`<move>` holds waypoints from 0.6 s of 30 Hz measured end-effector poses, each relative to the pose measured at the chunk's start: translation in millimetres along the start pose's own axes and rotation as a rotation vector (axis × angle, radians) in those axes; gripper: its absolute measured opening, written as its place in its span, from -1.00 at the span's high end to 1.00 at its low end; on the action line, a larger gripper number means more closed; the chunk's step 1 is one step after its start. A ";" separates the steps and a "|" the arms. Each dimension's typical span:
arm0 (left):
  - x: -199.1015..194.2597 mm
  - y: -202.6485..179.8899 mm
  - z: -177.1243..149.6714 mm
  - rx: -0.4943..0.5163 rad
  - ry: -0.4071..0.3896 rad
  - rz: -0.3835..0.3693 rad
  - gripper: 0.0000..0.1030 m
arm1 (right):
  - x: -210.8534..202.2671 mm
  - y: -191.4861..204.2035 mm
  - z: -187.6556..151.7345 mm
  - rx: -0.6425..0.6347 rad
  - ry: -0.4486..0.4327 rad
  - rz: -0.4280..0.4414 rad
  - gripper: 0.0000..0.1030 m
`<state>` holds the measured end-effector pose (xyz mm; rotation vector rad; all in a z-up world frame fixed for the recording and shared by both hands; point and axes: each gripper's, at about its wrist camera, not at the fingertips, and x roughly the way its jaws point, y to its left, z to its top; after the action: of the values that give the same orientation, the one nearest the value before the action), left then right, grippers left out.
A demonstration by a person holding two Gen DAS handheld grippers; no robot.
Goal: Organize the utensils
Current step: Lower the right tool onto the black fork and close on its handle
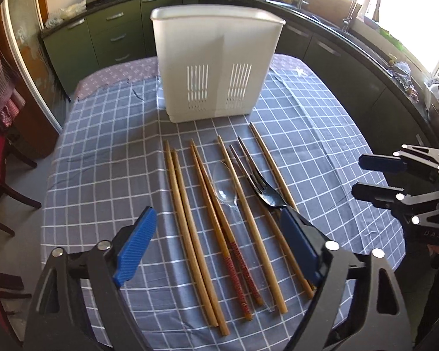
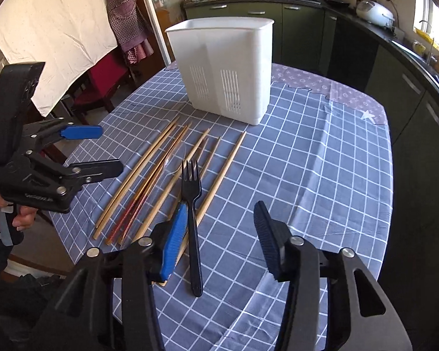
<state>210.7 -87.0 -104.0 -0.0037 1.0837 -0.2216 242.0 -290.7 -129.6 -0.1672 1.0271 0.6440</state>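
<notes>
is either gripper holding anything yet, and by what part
Nothing is held. The left gripper and right gripper are both open above the utensils; the black fork lies untouched on the table.

A white plastic utensil holder [image 1: 216, 64] is standing upright at the far side of my worktop, slotted vents low on its front, its top open. Nearer to me, wooden chopsticks [image 1: 190, 228] are lying side by side, pointing toward the holder; one pair [image 1: 237, 269] is showing red patterned grips. A clear plastic spoon [image 1: 226, 190] is lying among them, bowl far. A black plastic fork [image 2: 191, 204] is lying to the right, tines far, partly across some chopsticks.
</notes>
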 end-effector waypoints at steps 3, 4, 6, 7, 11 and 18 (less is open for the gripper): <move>8.6 8.2 5.6 -0.078 0.033 -0.057 -0.48 | 15.3 5.2 2.2 -0.031 0.058 0.048 0.43; 7.9 10.4 7.0 -0.093 0.027 -0.051 -0.48 | 22.0 7.0 3.7 -0.042 0.078 0.066 0.43; 3.4 14.4 9.7 -0.109 0.009 -0.026 -0.47 | 35.1 10.7 6.4 -0.058 0.120 0.104 0.49; 0.6 16.2 11.1 -0.112 0.005 -0.017 -0.47 | 41.7 12.9 8.2 -0.066 0.137 0.113 0.52; -6.2 21.8 16.0 -0.111 -0.003 0.008 -0.47 | 61.7 20.4 16.1 -0.099 0.202 0.125 0.52; -4.8 25.7 17.8 -0.106 0.005 0.009 -0.47 | 75.9 25.6 21.7 -0.129 0.260 0.099 0.58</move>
<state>228.6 -62.9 -94.3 -0.0929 1.0989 -0.1560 270.2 -229.1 -177.6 -0.3203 1.2497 0.7934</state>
